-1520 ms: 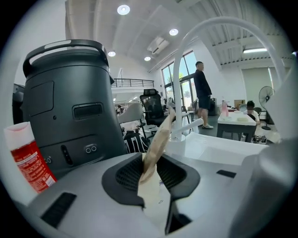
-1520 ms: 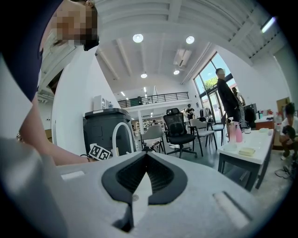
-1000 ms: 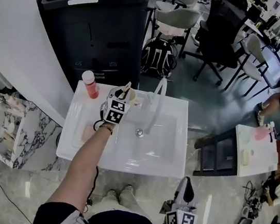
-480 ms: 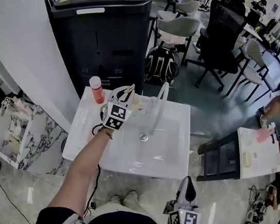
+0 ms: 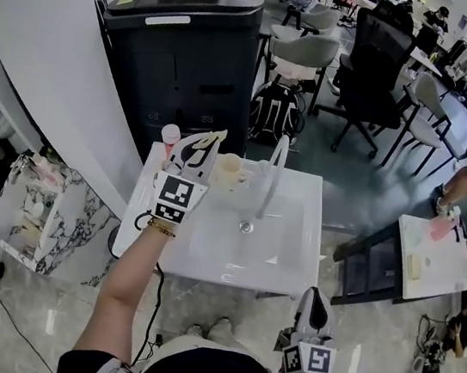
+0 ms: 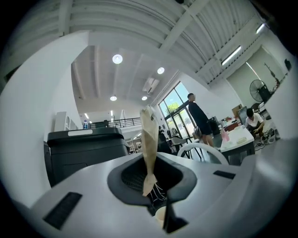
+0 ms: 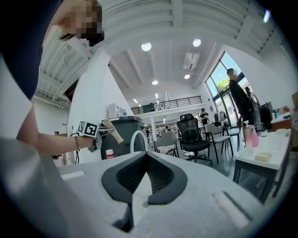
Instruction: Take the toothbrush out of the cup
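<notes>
Over the sink (image 5: pixel 279 262), the left tool (image 6: pixel 151 183) is clamping the toothbrush (image 6: pixel 149 139) by its end; that slim grip may be inviting a drop.

**Three cameras on one washbasin: one from overhead, two looking level**

The head view looks steeply down from above the person onto the white washbasin (image 5: pixel 223 254), with the office along its top edge. The left gripper view rides on the left gripper (image 5: pixel 205 144), held over the basin's back rim. It faces level along the jaws, so near that the toothbrush (image 6: pixel 149 144) between them splits the frame. The right gripper view rides on the right gripper (image 5: pixel 312 302), low at the person's side (well back from the basin), and also looks level. All three views share the black machine (image 5: pixel 192 53) and the arched tap (image 5: pixel 275 170). The right gripper view also takes in the left gripper.
</notes>
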`<state>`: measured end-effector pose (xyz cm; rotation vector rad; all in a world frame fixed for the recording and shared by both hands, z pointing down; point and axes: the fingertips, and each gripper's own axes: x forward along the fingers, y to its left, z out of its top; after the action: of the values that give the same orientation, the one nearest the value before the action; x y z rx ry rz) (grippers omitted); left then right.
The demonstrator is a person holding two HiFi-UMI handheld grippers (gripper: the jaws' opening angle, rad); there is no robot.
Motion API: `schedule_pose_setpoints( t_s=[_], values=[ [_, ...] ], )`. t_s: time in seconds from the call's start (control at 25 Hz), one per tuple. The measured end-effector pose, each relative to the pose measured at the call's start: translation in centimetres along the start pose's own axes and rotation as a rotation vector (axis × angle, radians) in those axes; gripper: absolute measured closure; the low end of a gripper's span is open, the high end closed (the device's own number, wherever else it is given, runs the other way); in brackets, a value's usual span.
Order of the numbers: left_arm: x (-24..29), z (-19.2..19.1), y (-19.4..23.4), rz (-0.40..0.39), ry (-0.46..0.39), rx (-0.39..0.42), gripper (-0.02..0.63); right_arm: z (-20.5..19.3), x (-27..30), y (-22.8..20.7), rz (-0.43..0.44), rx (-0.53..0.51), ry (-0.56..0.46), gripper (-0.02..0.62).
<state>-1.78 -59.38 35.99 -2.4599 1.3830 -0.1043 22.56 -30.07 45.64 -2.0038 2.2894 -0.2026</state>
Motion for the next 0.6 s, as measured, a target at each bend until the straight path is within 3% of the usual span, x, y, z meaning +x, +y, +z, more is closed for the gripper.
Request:
schedule_pose_setpoints(
  t_s=[0.44, 0.6],
  values=[
    [-6.9, 7.0, 2.2, 0.038, -0.123, -0.034, 0.577, 0.4, 0.3, 2.3, 0.065, -0.003, -0.025, 0.593],
    [-8.6, 7.8, 2.9, 0.061, -0.13, -0.002, 0.577, 0.7, 0.6, 3.3, 0.09, -0.009, -0.034, 0.592]
  ],
)
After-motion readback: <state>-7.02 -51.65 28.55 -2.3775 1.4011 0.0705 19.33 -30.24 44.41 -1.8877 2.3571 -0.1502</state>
